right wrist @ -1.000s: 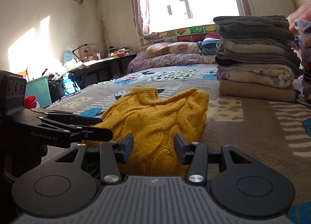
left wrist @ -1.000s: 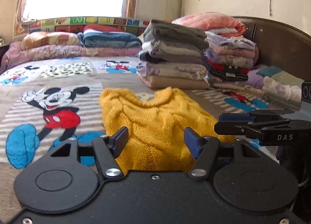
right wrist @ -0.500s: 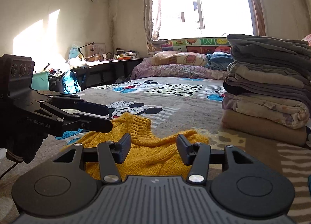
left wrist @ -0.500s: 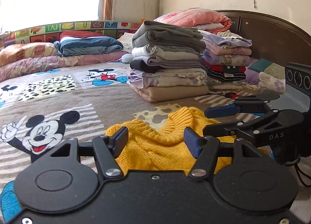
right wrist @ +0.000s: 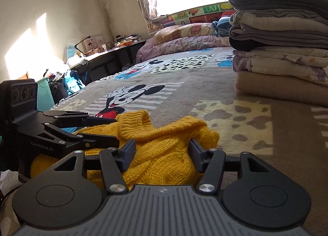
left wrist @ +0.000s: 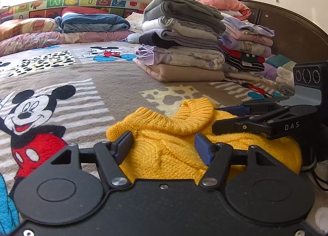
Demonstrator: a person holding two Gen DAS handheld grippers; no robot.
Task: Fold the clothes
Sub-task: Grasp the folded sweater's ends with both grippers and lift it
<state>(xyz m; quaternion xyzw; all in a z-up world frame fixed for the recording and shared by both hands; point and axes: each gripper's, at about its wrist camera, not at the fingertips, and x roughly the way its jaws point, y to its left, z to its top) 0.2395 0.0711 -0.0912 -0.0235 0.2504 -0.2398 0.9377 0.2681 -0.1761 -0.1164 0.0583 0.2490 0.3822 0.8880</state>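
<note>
A yellow knitted sweater [left wrist: 168, 152] lies bunched on the Mickey Mouse blanket [left wrist: 67, 92], its ribbed collar [left wrist: 196, 111] raised at the far end. My left gripper [left wrist: 164, 143] is open low over the knit, which fills the gap between its blue pads. To its right, my right gripper [left wrist: 223, 119] reaches in sideways over the sweater. In the right wrist view the right gripper [right wrist: 162, 152] is also open astride the sweater [right wrist: 164, 154]. The left gripper [right wrist: 115, 131] comes in from the left there, its fingers spread one above the other.
A tall stack of folded clothes [left wrist: 180, 51] stands on the bed beyond the sweater, also visible at the right [right wrist: 283, 51]. A second stack [left wrist: 246, 51] sits against the dark headboard [left wrist: 297, 37]. Pillows and quilts [left wrist: 61, 31] line the window side. A cluttered desk [right wrist: 106, 55] stands off the bed's left.
Both grippers have dropped lower and moved forward toward the collar end. The sweater, spread long and flat a second ago, now looks shorter and bunched. Neither gripper's finger gap has changed.
</note>
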